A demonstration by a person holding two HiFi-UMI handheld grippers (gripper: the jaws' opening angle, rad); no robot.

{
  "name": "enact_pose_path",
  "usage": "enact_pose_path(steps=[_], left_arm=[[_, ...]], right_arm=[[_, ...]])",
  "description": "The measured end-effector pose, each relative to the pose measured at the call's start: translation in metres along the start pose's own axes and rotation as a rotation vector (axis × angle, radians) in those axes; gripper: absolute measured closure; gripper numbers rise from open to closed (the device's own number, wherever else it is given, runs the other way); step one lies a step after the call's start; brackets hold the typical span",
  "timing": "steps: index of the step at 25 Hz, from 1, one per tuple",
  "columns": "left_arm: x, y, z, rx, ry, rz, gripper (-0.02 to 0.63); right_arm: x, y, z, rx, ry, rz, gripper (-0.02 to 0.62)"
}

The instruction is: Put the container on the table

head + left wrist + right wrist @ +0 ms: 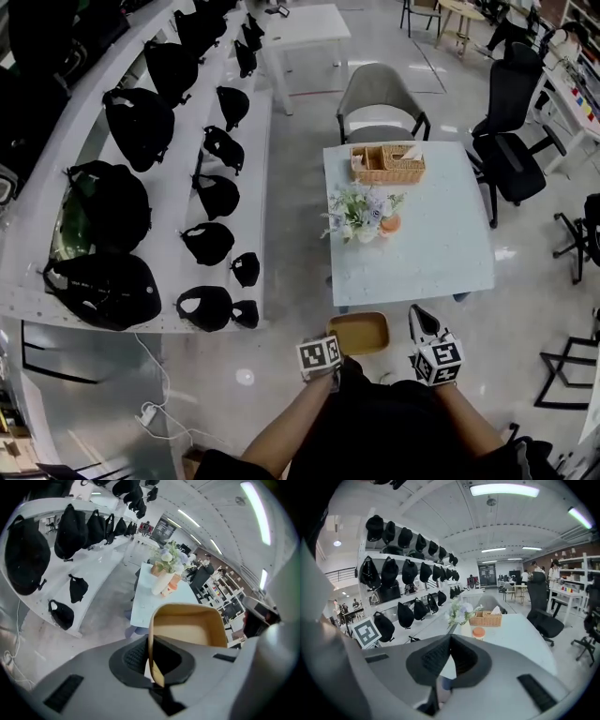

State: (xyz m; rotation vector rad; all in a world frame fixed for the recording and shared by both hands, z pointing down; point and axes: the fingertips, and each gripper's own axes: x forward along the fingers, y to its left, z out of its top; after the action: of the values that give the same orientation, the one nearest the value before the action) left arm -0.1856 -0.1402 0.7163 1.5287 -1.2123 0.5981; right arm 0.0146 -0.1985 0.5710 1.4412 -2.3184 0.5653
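a person stands just short of a pale square worktop (pixel 441 234), the left gripper (pixel 328 347) clamped on one wall of a shallow tan container (pixel 359 333). its jaws are pressed fully together on that thin rim. the container juts out ahead of them in the air, just off the worktop's near edge and not yet over it. the right gripper (pixel 424 326) is alongside, its jaws closed with nothing between them.

the near half of the worktop looks bare. a bunch of flowers (pixel 361 211) and a small orange-lidded jar (pixel 391 223) stand near the middle, and a wicker basket (pixel 386 163) sits at the far edge. the likeliest landing spot is the open stretch in front of the flowers.

held by a single wall, the container will probably droop at its free end. it should cross the edge with clearance, be levelled, and be lowered until the base sits flat before the jaws let go. opening early risks a drop or a tip off the edge. the spare gripper could steady the far rim if it wobbles.
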Motion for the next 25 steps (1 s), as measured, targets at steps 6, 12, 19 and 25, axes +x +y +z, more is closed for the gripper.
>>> enact_pose_path(steps=[6,12,19,25], left_arm=[[0.020,0.011,0.039,0.027,0.013,-0.020,0.597],[0.043,0.020,0.060,0.096,0.040,-0.023,0.597],[0.077,0.023,0.079,0.082,0.069,-0.004,0.596],[0.114,0.017,0.087,0.041,0.075,0.028,0.595]], right_arm=[[0.025,-0.004,0.009,0.017,0.010,-0.050,0.597],[0.039,0.003,0.004,0.028,0.043,-0.065,0.597],[0.047,-0.006,0.004,0.061,0.057,-0.068,0.597],[0.061,-0.020,-0.005,0.078,0.078,-0.033,0.597]])
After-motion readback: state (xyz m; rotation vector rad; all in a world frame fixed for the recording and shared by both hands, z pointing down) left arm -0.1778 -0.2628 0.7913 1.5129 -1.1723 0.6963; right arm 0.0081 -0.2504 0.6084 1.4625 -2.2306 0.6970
